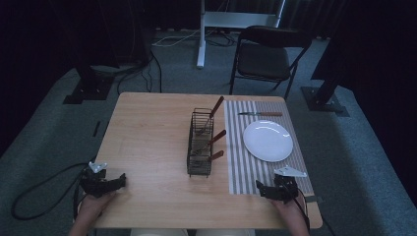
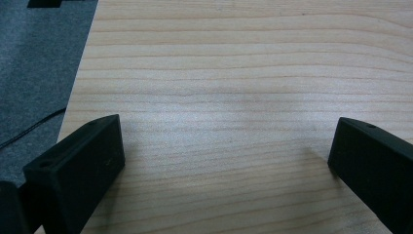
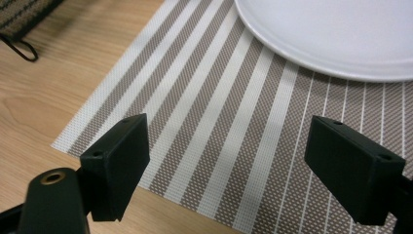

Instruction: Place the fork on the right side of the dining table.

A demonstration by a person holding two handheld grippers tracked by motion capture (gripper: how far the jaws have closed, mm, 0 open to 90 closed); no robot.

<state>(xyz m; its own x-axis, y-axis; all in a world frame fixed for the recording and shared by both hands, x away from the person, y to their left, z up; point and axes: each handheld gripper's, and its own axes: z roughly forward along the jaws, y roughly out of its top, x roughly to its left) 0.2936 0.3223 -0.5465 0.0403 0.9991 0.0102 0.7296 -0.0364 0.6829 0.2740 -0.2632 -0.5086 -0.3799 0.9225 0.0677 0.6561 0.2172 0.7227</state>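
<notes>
Two claws rest at the near edge of the table (image 1: 147,128), each in one hand of the person. The right claw (image 1: 263,189) is at the near right corner, over the near end of the striped mat (image 1: 236,147). In the right gripper view its jaws stand wide apart with nothing between them, released, above the mat's near left corner, and the rim of the white plate (image 3: 341,39) is just ahead of them. The left claw (image 1: 118,181) is at the near left corner, well apart from everything else. In the left gripper view its jaws are also spread wide, released, over bare wood, with the left edge of the table and the grey carpet (image 2: 34,73) beside it.

The plate sits on the mat, toward the right edge of the table. Beyond it, at the far end of the mat, a knife (image 1: 260,114) with a wooden handle lies crosswise. Just beside the left edge of the mat, near the middle of the table, stands a black wire rack (image 1: 199,147). Three wooden handles (image 1: 217,139) stick out of it and lean toward the mat. Behind the far edge of the table a black chair (image 1: 265,59) stands on the carpet.
</notes>
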